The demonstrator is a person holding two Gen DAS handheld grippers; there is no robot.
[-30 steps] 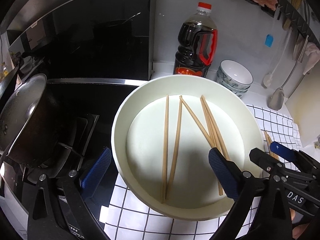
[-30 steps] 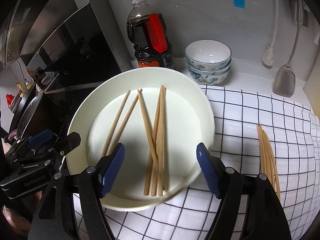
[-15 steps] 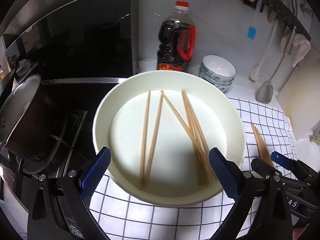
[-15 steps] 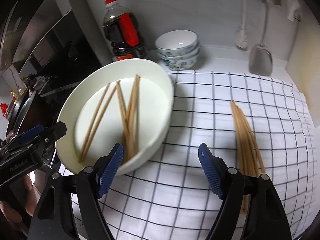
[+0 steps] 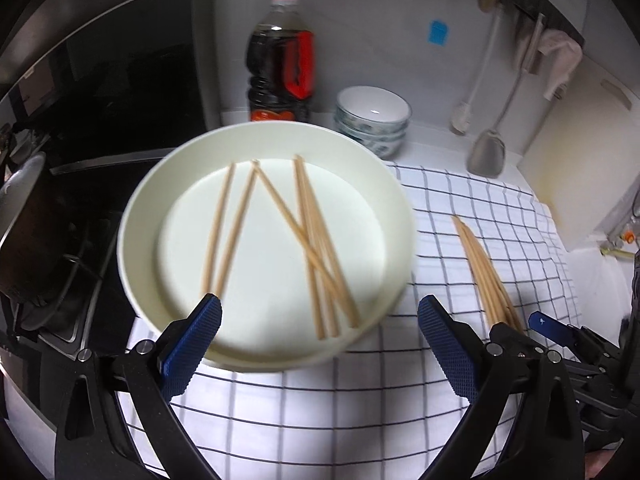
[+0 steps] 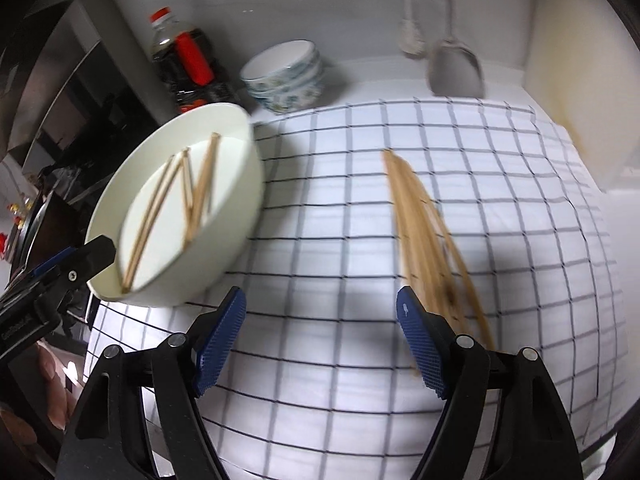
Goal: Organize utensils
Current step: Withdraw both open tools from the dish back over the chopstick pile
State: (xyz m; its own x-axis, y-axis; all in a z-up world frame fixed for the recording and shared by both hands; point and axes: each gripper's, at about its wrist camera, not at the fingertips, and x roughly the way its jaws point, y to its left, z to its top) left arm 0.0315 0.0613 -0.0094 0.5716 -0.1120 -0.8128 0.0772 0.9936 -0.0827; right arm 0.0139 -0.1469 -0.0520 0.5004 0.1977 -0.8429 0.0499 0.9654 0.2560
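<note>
A white plate (image 5: 138, 240) holds several loose wooden chopsticks (image 5: 308, 240) lying crisscross. It stands at the left edge of a checked cloth (image 5: 360, 408). My left gripper (image 5: 320, 310) is open over the plate's near rim and grips nothing. A bundle of several chopsticks (image 6: 420, 232) lies on the cloth to the right of the plate (image 6: 240, 208). My right gripper (image 6: 320, 302) hangs open above the cloth, its right finger just short of the bundle's near end. In the left wrist view the bundle (image 5: 484, 276) lies in front of the right gripper (image 5: 520, 330).
A dark sauce bottle (image 5: 282, 68) and stacked bowls (image 5: 372, 118) stand against the back wall. A grey spatula (image 5: 486, 156) and other utensils hang there. A pale cutting board (image 6: 576, 80) leans at the right. A pot (image 5: 24, 232) sits on the black stove at the left.
Both grippers have moved right. The right one swung from over the plate to above the cloth beside the chopstick bundle. The plate and both sets of chopsticks have not moved.
</note>
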